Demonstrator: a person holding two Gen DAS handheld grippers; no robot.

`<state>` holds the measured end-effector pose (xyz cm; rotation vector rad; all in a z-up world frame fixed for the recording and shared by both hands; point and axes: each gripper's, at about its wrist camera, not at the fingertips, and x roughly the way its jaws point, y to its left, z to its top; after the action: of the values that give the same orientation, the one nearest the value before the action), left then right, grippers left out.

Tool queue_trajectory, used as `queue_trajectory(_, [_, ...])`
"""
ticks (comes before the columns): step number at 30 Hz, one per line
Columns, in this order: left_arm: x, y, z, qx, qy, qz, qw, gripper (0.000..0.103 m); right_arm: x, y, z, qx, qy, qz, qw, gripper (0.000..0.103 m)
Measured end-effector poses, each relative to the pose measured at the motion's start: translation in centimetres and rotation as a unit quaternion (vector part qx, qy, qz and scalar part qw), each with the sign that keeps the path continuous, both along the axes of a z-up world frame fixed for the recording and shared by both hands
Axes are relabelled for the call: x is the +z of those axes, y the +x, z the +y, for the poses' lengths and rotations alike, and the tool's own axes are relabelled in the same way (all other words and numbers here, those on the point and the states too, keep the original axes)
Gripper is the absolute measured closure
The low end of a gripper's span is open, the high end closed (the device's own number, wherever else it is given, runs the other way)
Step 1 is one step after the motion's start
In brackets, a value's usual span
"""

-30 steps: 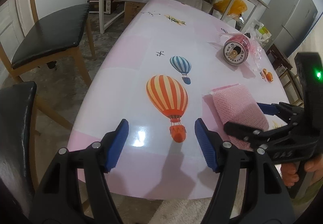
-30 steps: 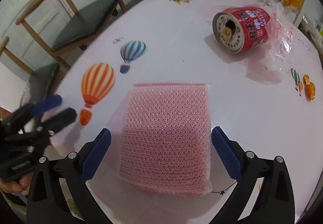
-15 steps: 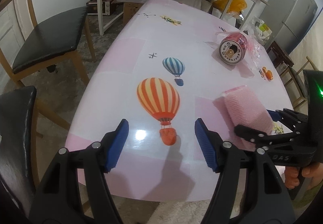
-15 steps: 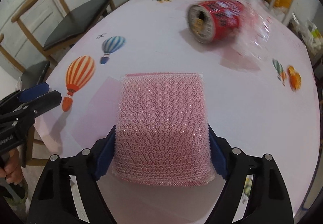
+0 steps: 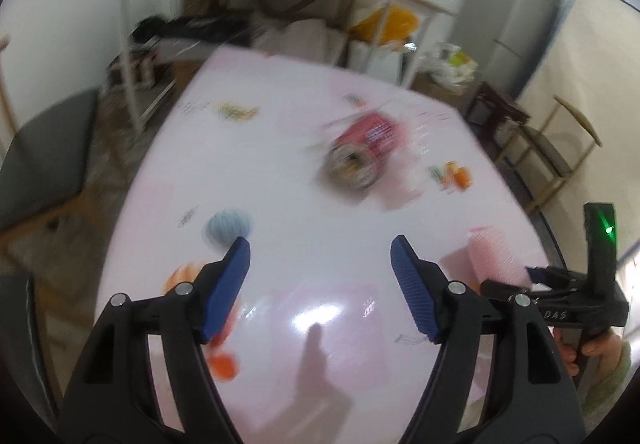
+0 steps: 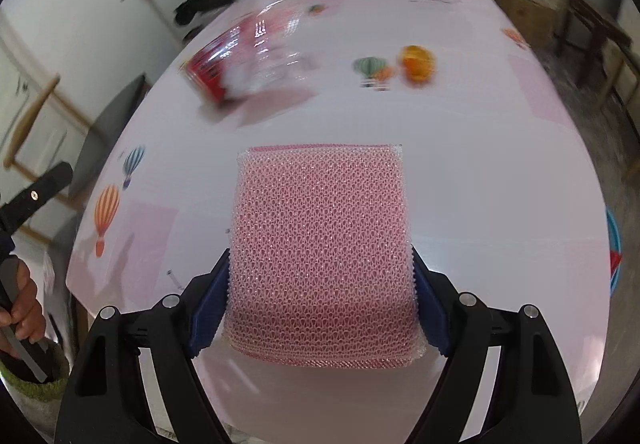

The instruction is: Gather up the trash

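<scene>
black hand-held gripper (image 5: 320, 276), blue ribbed pads, silver screws

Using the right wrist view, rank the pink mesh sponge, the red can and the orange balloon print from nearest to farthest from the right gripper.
1. Pink mesh sponge, between the right gripper pads.
2. Red can, far left.
3. Orange balloon print, far right; too close to call against the can.

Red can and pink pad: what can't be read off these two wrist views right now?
- Red can, left wrist view: motion blur smears its label and end; whether the clear plastic wrap touches it is unreadable.
- Red can, right wrist view: blurred, partly behind the wrap.
- Pink mesh pad, right wrist view: underside and near edge hidden by the right gripper.
- Same pad, left wrist view: partly hidden behind gripper parts.
</scene>
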<state>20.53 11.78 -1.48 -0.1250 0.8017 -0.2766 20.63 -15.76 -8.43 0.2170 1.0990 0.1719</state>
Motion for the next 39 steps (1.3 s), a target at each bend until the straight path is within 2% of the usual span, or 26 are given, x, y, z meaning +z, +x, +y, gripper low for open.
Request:
queue_trajectory(5, [1.5, 3.5, -5.5, -0.051, 0.002, -0.026, 0.9983, 0.033, -0.5, 0.4, -2.5, -0.024, 0.030, -0.003, 0.999, 0.025])
queue_trajectory(10, [-0.2, 6.6, -10.4, -0.073, 0.004, -0.010, 0.9973, 0.035, -0.6, 0.4, -3.8, -0.040, 0.054, -0.017, 0.998, 0.025])
queue_trajectory(14, [-1.5, 7.3, -12.9, -0.075, 0.012, -0.013, 0.9970, 0.041, -0.1, 0.3, -5.2, -0.057, 0.047, -0.032, 0.997, 0.025])
queue_trajectory(17, [-1.2, 7.3, -14.9, -0.110, -0.003, -0.020, 0.9938, 0.041, 0.4, -0.3, -6.2, -0.064, 0.030, -0.043, 0.997, 0.025])
queue_trajectory(22, [-1.0, 9.6, -20.2, -0.165, 0.015, 0.012, 0.9861, 0.041, 0.6, -1.4, -7.2, -0.071, -0.012, -0.055, 0.996, 0.025])
queue_trajectory(26, [-2.5, 12.0, -24.0, -0.184, 0.023, 0.059, 0.9808, 0.042, 0.1, -2.4, -8.7, -0.089, -0.008, -0.053, 0.995, 0.025])
queue_trajectory(28, [-3.6, 12.8, -25.5, -0.192, 0.033, 0.078, 0.9778, 0.052, -0.2, -2.7, -9.2, -0.093, -0.003, -0.051, 0.994, 0.025])
queue_trajectory(31, [-5.2, 13.6, -27.4, -0.190, 0.068, 0.092, 0.9752, 0.058, -0.5, -2.9, -9.7, -0.096, 0.003, -0.051, 0.994, 0.025])
queue_trajectory(34, [-6.5, 14.1, -28.2, -0.181, 0.094, 0.101, 0.9739, 0.074, -0.6, -3.1, -10.3, -0.101, 0.013, -0.054, 0.993, 0.025])
queue_trajectory(39, [-7.0, 14.3, -27.7, -0.169, 0.093, 0.095, 0.9766, 0.097, -0.5, -3.6, -11.0, -0.103, 0.022, -0.060, 0.993, 0.025])
